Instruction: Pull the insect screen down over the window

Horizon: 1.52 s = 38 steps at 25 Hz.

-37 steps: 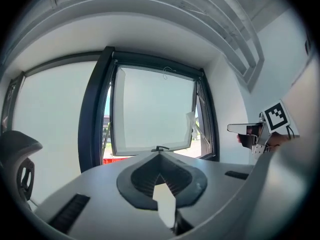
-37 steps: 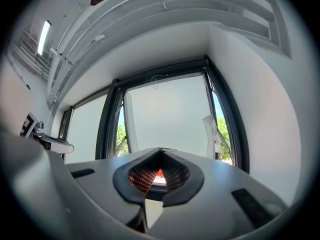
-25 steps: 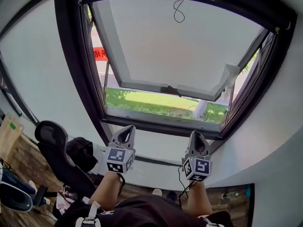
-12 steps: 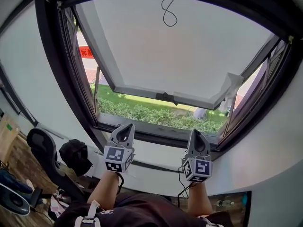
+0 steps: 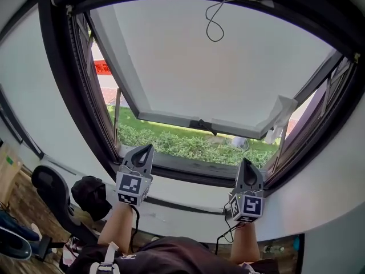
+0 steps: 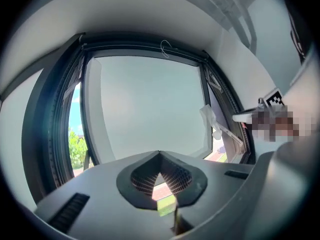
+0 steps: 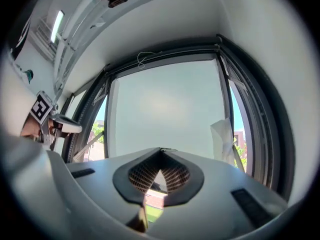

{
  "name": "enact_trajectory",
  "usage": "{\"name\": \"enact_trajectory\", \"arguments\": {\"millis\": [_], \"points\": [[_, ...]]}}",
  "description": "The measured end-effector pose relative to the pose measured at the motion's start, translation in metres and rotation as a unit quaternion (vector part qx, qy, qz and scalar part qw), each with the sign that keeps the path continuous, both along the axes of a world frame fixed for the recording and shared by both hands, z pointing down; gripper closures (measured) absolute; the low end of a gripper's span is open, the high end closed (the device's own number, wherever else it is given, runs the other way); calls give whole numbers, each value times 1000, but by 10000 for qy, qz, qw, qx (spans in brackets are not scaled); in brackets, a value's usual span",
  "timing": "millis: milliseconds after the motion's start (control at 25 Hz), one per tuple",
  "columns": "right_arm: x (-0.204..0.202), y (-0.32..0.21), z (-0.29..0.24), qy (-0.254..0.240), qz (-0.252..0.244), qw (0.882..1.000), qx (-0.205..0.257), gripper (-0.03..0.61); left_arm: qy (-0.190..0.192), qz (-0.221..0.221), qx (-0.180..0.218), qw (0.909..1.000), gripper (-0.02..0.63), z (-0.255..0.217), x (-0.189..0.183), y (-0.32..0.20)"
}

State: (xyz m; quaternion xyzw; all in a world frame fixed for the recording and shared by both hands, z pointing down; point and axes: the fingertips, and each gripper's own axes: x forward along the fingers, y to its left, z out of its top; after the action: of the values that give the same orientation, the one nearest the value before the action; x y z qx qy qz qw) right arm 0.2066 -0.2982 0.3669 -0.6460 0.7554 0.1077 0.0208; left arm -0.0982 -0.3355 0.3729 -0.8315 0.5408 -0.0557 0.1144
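The dark-framed window [image 5: 68, 96] fills the head view, its pale sash [image 5: 217, 67] swung outward with a handle [image 5: 201, 124] on its lower edge. From the top of the frame hangs a thin looped cord [image 5: 214, 23], also seen as the cord [image 6: 165, 47] and the cord [image 7: 145, 58] in the gripper views. No screen is drawn across the opening. My left gripper [image 5: 142, 150] and right gripper [image 5: 247, 163] are low, in front of the sill, both shut and empty, far below the cord. The left gripper [image 6: 159, 154] and right gripper [image 7: 161, 150] point at the pane.
A white scrap [image 5: 282, 110] hangs at the sash's right corner. The white sill [image 5: 188, 190] runs under the frame, with a hedge [image 5: 188, 144] and a red sign [image 5: 102, 68] outside. A black office chair [image 5: 48, 184] and a dark bag [image 5: 94, 193] stand at lower left.
Both grippers have drifted apart a little, the left one leftward and slightly up. The window fills more of the head view. Both jaws stay shut.
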Motion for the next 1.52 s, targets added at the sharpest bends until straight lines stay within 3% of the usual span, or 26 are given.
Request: {"name": "enact_trajectory", "arguments": {"millis": [120, 240, 440, 520, 640, 760, 1000, 1200, 1360, 1520], "points": [[14, -4, -18, 635, 296, 9974, 168, 574, -610, -124, 426, 9971, 601, -29, -22, -9], [23, -6, -43, 1260, 467, 9902, 377, 574, -1157, -324, 930, 9884, 601, -71, -45, -15], [32, -1, -81, 2338, 710, 9678, 600, 572, -1808, -472, 1443, 9717, 598, -123, -66, -18], [33, -1, -96, 2589, 698, 9607, 720, 570, -2040, -595, 1547, 9648, 544, -137, -72, -20], [32, -2, -116, 2961, 524, 9514, 662, 436, -2499, -670, 1645, 9519, 452, -156, -76, -22], [35, 3, -151, 3373, 676, 9349, 872, 402, -3049, -914, 1952, 9277, 410, -181, -79, -23], [38, 13, -216, 3882, 903, 9094, 1191, 377, -3258, -1039, 2391, 9088, 370, -241, -87, -19], [46, 19, -261, 4091, 1082, 8955, 1376, 377, -3387, -1069, 2712, 8946, 370, -294, -89, -14], [50, 24, -296, 4283, 1212, 8845, 1400, 377, -3565, -1103, 2900, 8813, 370, -335, -89, -15], [55, 25, -327, 4525, 1357, 8703, 1395, 377, -3742, -1030, 2941, 8734, 371, -365, -83, -18]]}}
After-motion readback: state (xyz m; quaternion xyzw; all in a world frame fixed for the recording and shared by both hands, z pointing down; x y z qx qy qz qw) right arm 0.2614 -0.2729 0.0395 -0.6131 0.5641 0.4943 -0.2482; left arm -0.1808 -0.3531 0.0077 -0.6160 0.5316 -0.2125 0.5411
